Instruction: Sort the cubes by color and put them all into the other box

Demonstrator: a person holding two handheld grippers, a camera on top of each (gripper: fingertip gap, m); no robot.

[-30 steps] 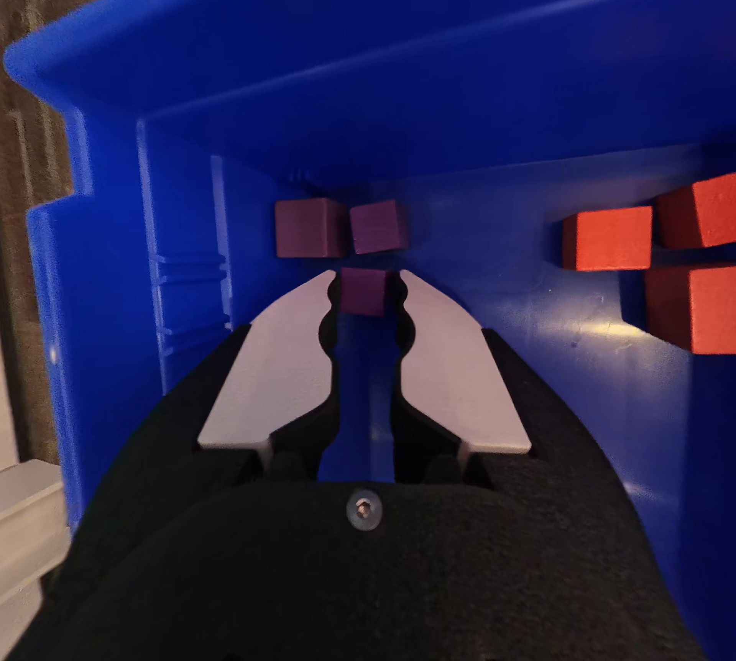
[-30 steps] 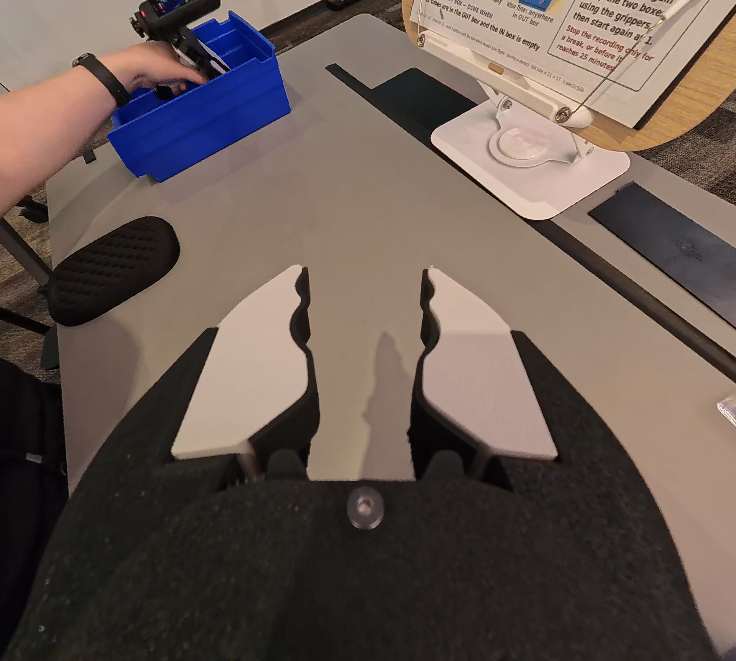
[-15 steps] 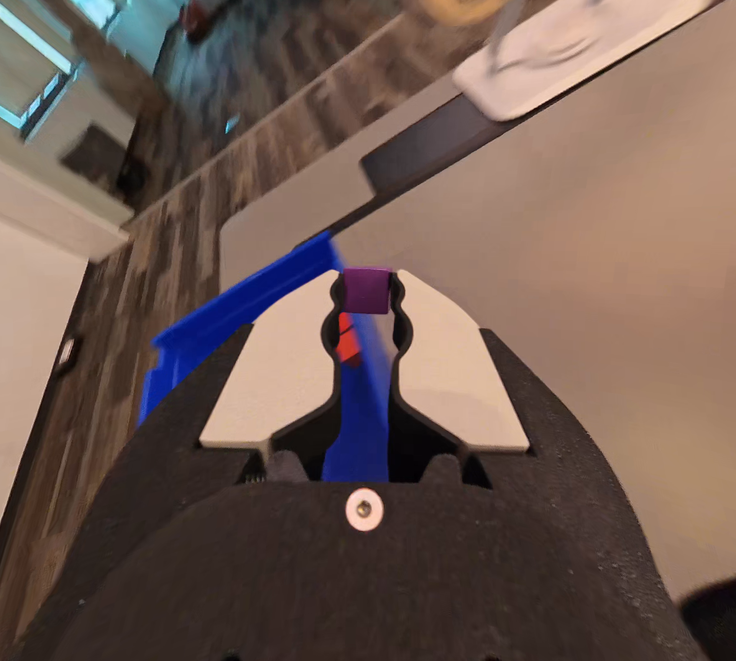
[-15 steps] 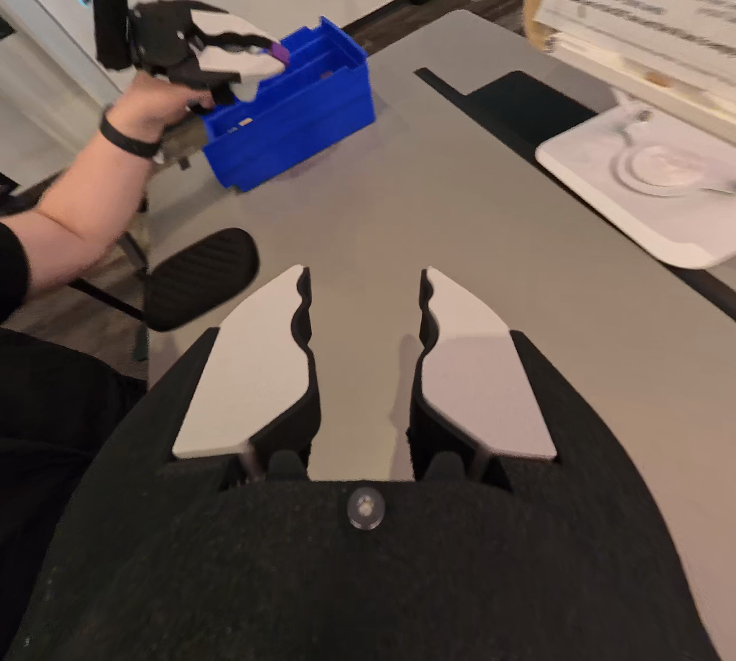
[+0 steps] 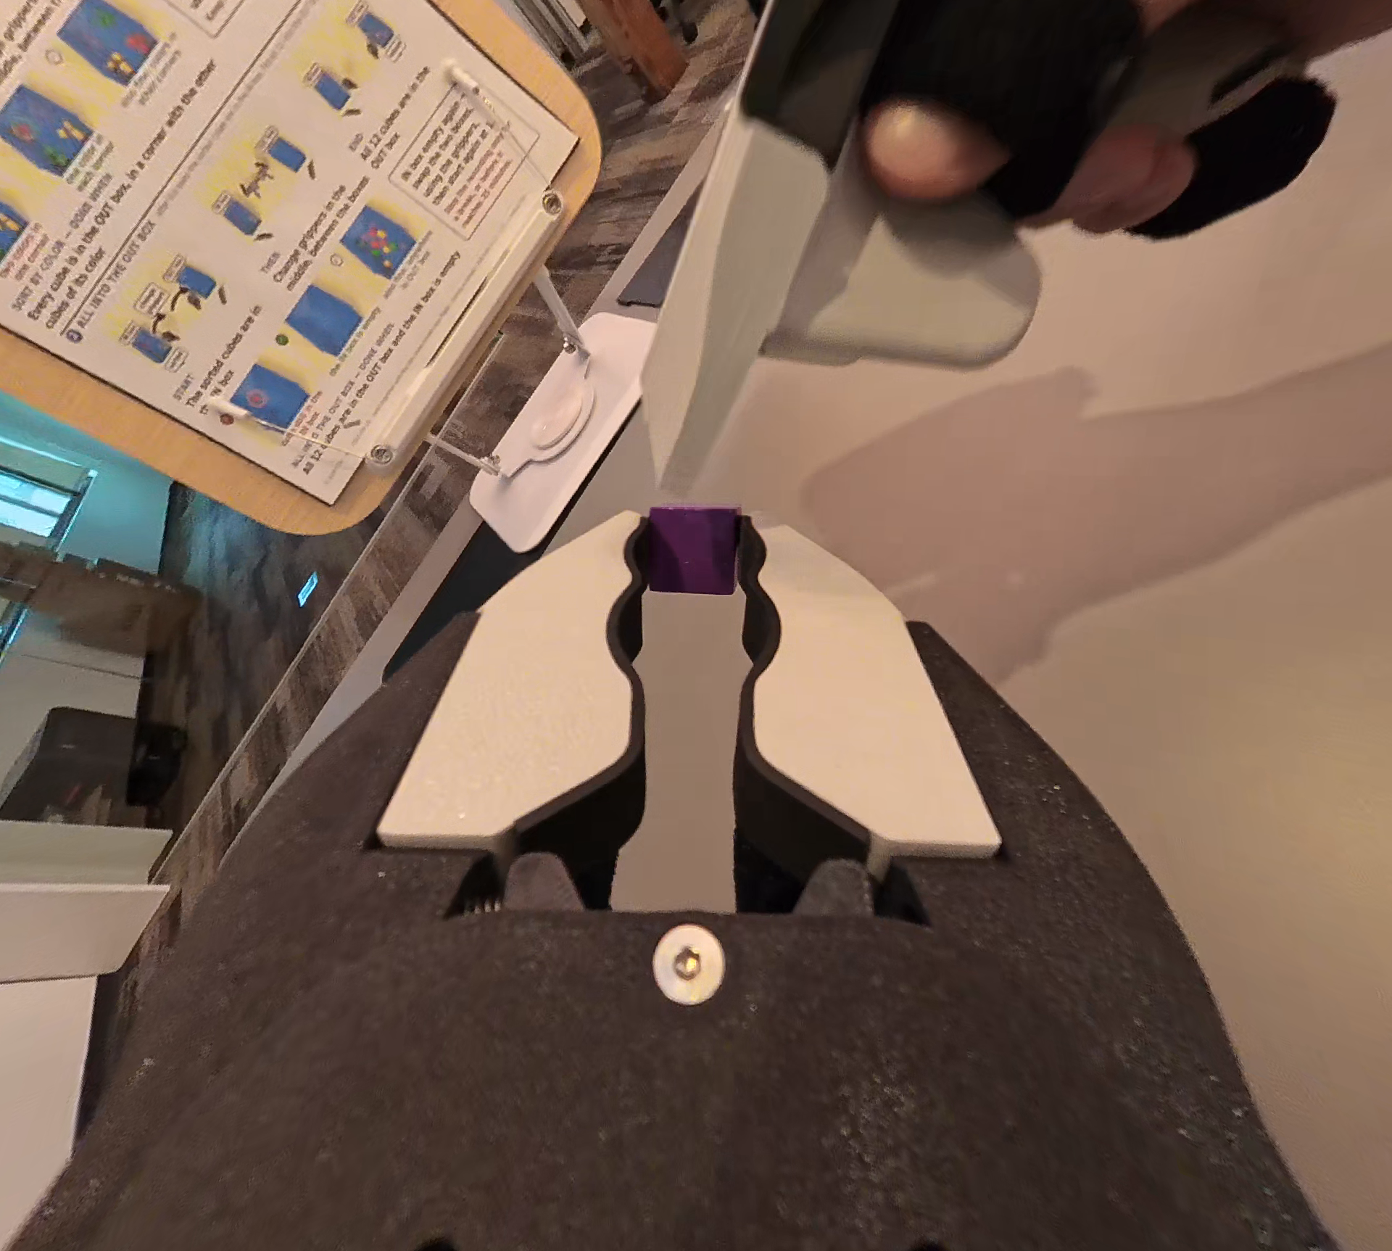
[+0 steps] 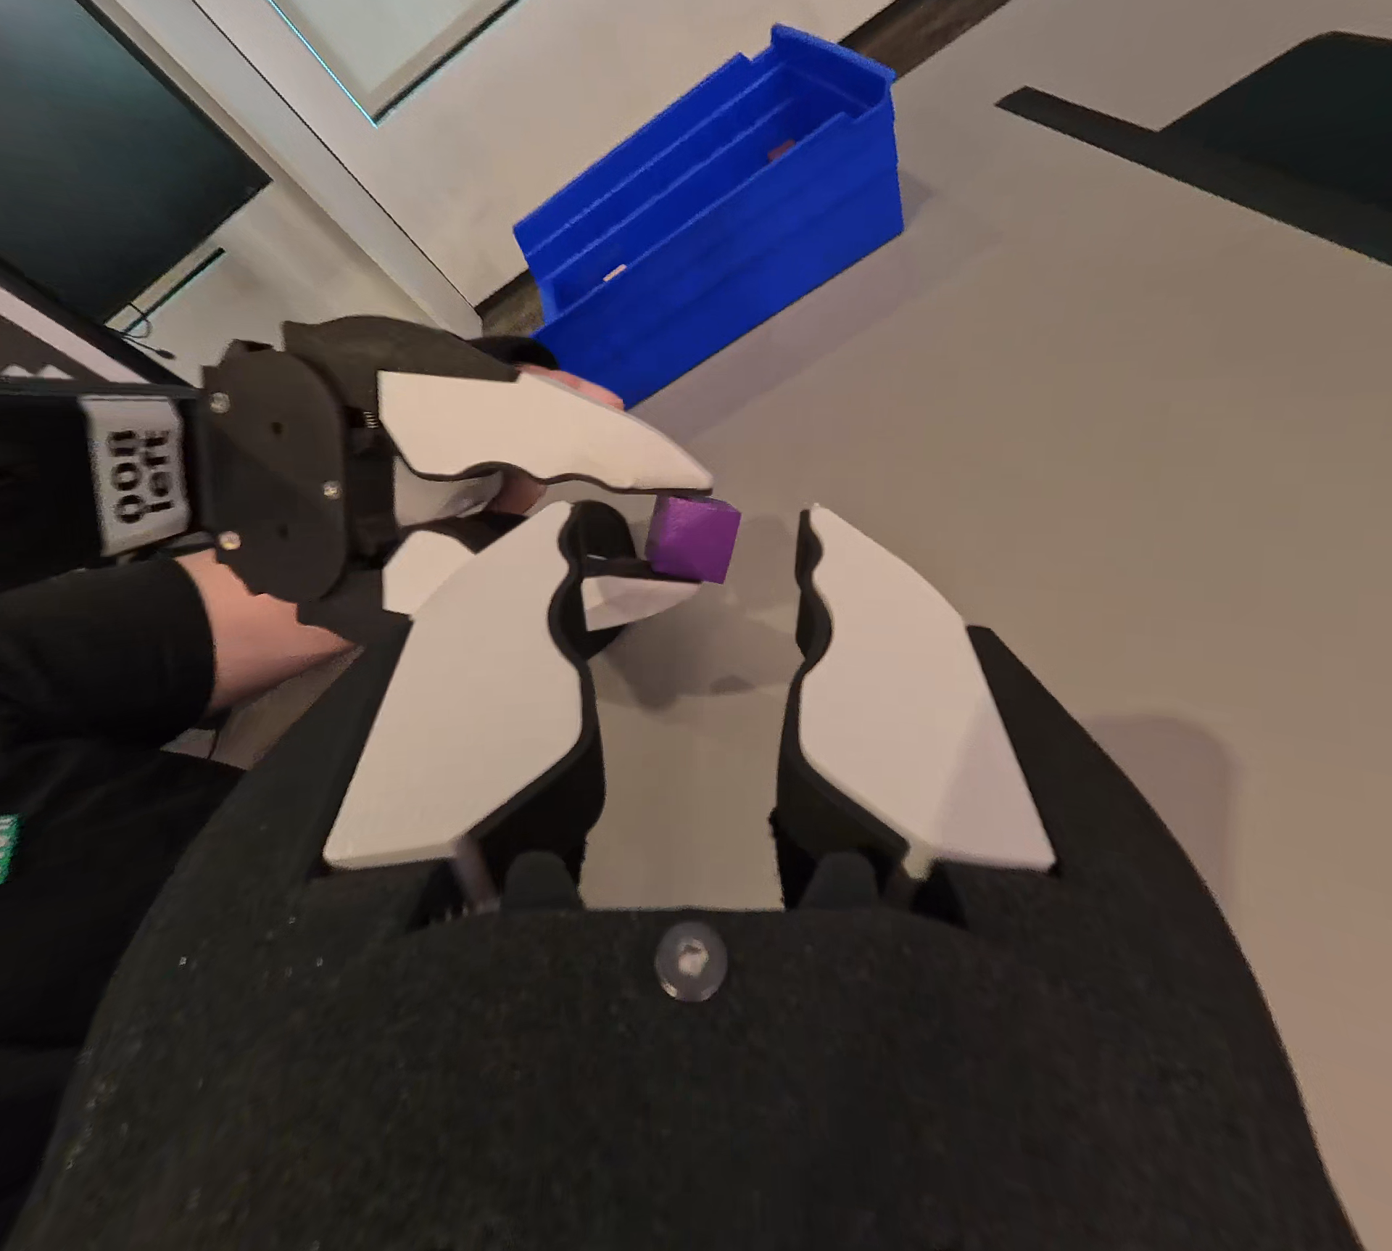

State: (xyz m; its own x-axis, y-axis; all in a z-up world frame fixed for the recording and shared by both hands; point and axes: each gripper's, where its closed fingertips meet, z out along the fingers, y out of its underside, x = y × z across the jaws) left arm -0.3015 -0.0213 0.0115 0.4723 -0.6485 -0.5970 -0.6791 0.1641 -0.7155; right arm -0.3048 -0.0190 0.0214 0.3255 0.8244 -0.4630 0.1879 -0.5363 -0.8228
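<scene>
Left wrist view
Left gripper [image 5: 691, 548]: closed on a purple cube [image 5: 691, 550], which is pinched at the fingertips and held above the table [image 5: 1130, 838].
Right gripper [image 5: 753, 280]: seen from the side, close above the cube; only one blurred white finger [image 5: 723, 280] is shown, so its opening cannot be judged here.
Hand [image 5: 1092, 85]: wrapped round the right gripper, cut off by the top and right edges.
Open room: bare grey tabletop to the right, crossed by shadows.
Edge: the table's far edge runs diagonally at left, with an instruction board [image 5: 248, 160] on a white stand [image 5: 557, 431] near it.

Right wrist view
Right gripper [image 6: 689, 537]: wide open and holding nothing; the gap between its fingers is far wider than the cube.
Left gripper [image 6: 678, 537]: entering from the left, one finger above and one below the cube [image 6: 693, 537].
Cube position: just ahead of the right fingertips, nearer the left finger, clear of the tabletop.
Box [image 6: 723, 213]: blue, well behind on the table [image 6: 1130, 461], near its left edge.
Box contents: mostly hidden by the near wall; only small specks are made out.
Open room: clear tabletop between box and grippers.
</scene>
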